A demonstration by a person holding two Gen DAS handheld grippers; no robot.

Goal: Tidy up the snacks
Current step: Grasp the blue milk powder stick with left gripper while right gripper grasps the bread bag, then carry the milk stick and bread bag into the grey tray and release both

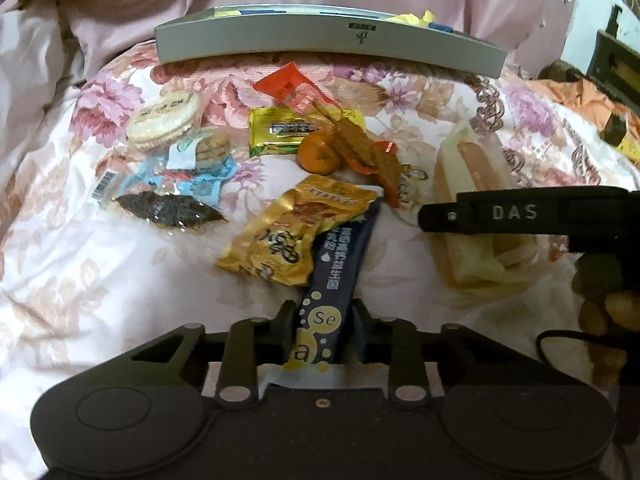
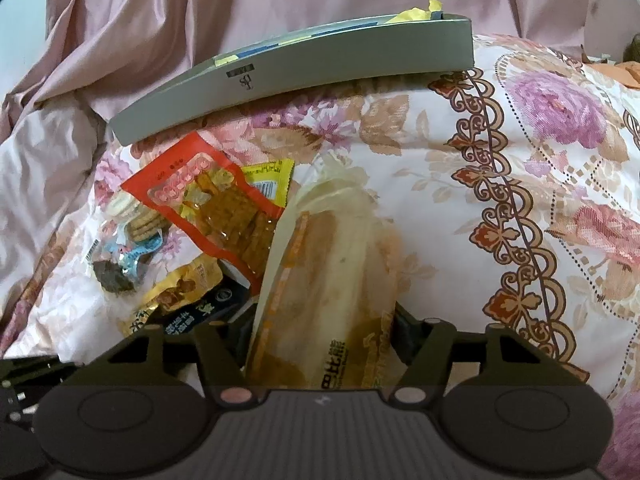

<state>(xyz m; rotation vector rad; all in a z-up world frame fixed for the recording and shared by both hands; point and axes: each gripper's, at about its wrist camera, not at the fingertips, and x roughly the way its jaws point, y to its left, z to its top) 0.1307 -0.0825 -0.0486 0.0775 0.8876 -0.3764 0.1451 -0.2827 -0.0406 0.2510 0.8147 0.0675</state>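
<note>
From the left wrist we look low and forward across a floral quilt (image 1: 80, 240) toward a grey box (image 1: 328, 46), close over the scattered snacks. From the right wrist we face the same grey box (image 2: 304, 80) from further right, nearer the quilt (image 2: 520, 200). Both views share the box, the red packet (image 1: 292, 88) (image 2: 208, 200) and the gold packet (image 1: 288, 232) (image 2: 180, 288).

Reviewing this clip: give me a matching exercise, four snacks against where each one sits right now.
Items:
1. dark blue stick pack
2. bread package
3. mandarin
4. grey tray

Places:
A. far edge of the floral quilt, beyond the snack pile
B. between the left hand-held gripper's fingers
C. under the clear spicy-strip pack
D. between the right hand-held gripper's fingers

Pairs: 1-B, 2-D, 3-C, 4-A
</note>
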